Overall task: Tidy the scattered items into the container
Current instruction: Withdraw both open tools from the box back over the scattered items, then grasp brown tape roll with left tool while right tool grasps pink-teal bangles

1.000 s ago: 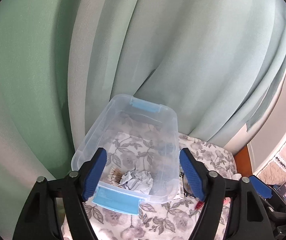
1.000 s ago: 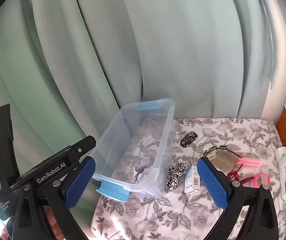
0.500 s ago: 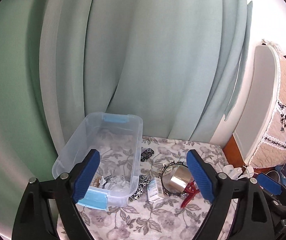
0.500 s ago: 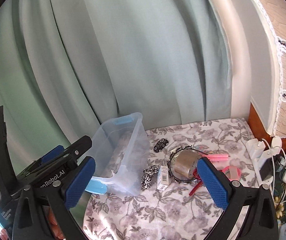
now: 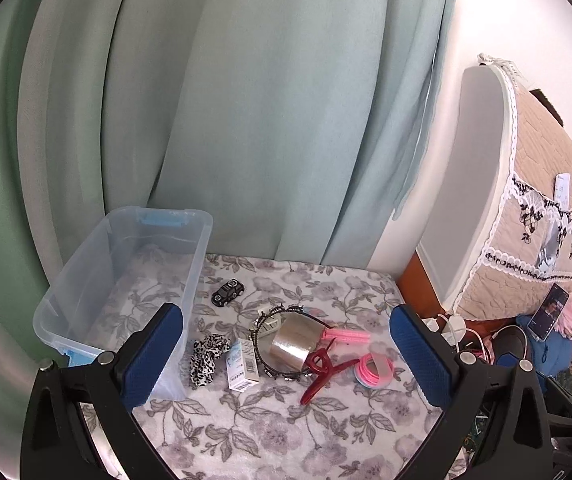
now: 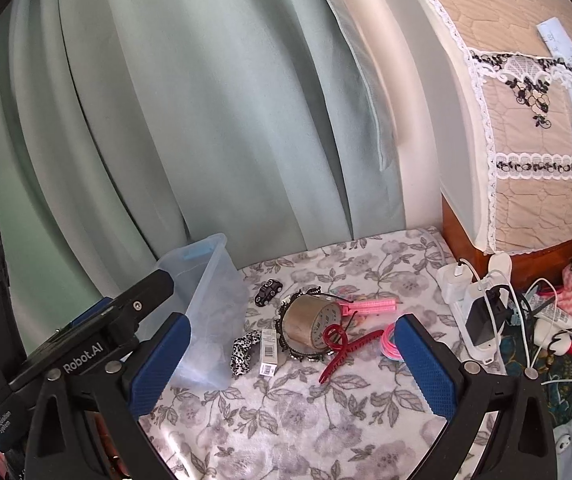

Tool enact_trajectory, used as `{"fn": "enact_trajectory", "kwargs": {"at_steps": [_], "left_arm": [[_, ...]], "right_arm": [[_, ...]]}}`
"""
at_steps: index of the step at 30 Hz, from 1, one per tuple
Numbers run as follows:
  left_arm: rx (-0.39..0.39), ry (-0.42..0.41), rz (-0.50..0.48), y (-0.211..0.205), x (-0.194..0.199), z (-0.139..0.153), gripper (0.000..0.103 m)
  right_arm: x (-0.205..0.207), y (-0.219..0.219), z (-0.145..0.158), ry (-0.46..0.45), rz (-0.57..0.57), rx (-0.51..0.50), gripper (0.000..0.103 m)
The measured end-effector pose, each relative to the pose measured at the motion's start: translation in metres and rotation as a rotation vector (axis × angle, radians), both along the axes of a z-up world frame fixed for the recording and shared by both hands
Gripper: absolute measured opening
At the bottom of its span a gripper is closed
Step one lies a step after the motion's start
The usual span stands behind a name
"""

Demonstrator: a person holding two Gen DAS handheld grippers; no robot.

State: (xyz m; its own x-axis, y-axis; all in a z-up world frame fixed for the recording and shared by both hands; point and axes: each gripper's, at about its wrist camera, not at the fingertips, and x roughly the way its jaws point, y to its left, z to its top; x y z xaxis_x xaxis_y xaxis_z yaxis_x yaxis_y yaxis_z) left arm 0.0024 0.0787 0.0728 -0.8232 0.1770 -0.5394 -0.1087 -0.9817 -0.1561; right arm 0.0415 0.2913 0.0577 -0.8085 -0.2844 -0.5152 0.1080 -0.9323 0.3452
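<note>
At the far left a clear plastic storage bin (image 5: 125, 280) with blue latches stands on the floral blanket (image 5: 286, 432), against the green curtain (image 5: 245, 100); its contents cannot be made out. Just right of its near corner lie a leopard-print scrunchie (image 5: 206, 357) and a small white box with a barcode (image 5: 241, 365), side by side. Behind them, near the bin's right wall, sits a black toy car (image 5: 227, 292). Further right a roll of brown packing tape (image 5: 296, 343) rests inside a dark beaded headband (image 5: 263, 322), with a pink hair roller clip (image 5: 348, 335) behind it, a red claw clip (image 5: 324, 370) touching its front and pink hair ties (image 5: 374, 369) just beyond. The left gripper (image 5: 286, 356) hovers above the blanket with jaws spread wide, having just been opening, nothing between them. The right gripper (image 6: 294, 364) likewise stands spread and empty over the same clutter. At the far right a power strip with chargers (image 6: 474, 300) lies beside the blanket
</note>
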Motion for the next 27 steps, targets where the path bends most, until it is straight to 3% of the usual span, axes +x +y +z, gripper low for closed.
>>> {"fn": "enact_trajectory", "kwargs": {"at_steps": [10, 17, 24, 27], "left_arm": [[-0.009, -0.075, -0.068, 0.018, -0.012, -0.038, 0.103], [0.005, -0.189, -0.105, 0.019, -0.032, -0.078, 0.103], [-0.074, -0.265, -0.09, 0.026, -0.056, -0.108, 0.103], [-0.046, -0.29, -0.088, 0.025, -0.069, -0.118, 0.103]], "right_arm": [[-0.008, 0.015, -0.037, -0.045, -0.004, 0.006, 0.103], [-0.026, 0.017, -0.08, -0.185, 0.025, -0.004, 0.103], [-0.05, 0.029, -0.118, -0.292, -0.019, 0.024, 0.103], [-0.06, 0.037, -0.135, -0.343, -0.046, 0.017, 0.103]]}}
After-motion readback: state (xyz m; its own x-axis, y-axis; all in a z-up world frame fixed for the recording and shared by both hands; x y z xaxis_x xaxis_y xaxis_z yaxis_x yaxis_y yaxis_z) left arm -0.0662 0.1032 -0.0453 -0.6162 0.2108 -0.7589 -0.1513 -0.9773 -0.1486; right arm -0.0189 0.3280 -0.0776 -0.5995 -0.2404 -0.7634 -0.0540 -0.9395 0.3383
